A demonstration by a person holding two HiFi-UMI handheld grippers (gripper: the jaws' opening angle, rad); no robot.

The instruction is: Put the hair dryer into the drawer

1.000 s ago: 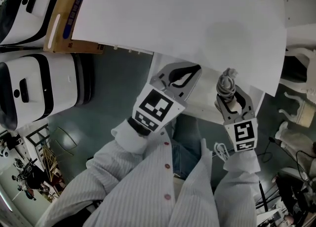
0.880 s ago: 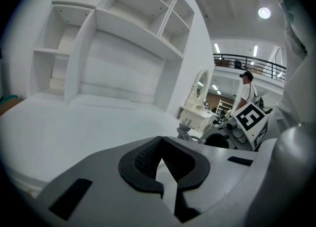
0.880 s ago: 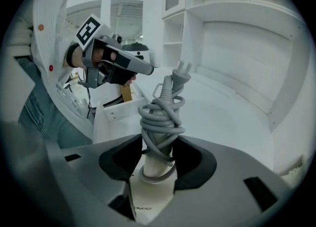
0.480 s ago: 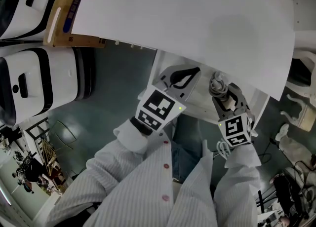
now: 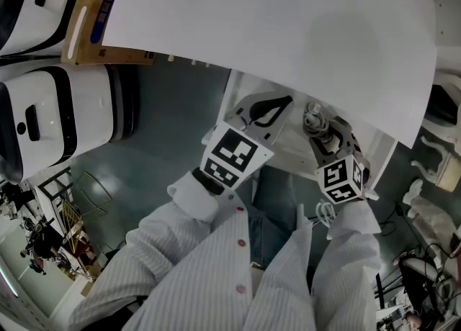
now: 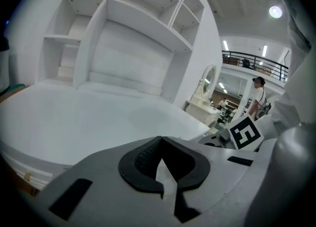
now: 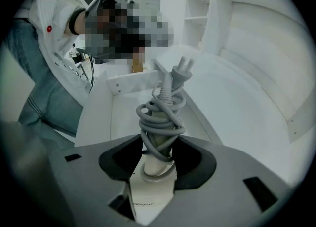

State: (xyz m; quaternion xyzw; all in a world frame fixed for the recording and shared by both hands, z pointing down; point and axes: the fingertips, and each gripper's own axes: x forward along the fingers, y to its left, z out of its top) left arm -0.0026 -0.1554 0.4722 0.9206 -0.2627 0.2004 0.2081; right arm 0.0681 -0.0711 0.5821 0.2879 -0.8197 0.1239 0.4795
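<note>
My right gripper (image 5: 325,134) is shut on the hair dryer (image 5: 315,121), whose grey cord is wound round its handle. In the right gripper view the white handle with the coiled cord (image 7: 160,120) stands up between the jaws of this gripper (image 7: 158,158), plug uppermost, over the open white drawer (image 7: 126,112). The drawer (image 5: 288,146) sticks out from under the white desk top (image 5: 288,27). My left gripper (image 5: 277,109) hangs at the drawer's left part, shut, with nothing visible between its black pads (image 6: 143,158).
Two white hard cases (image 5: 50,124) stand on the floor at the left, with a cardboard box (image 5: 94,13) beyond them. White furniture (image 5: 439,150) stands at the right. White shelves (image 6: 123,38) rise behind the desk top. A person (image 6: 257,97) stands far off.
My right gripper has moved left and closer to the drawer with the hair dryer, turning its marker cube toward the camera. The left gripper has hardly moved.
</note>
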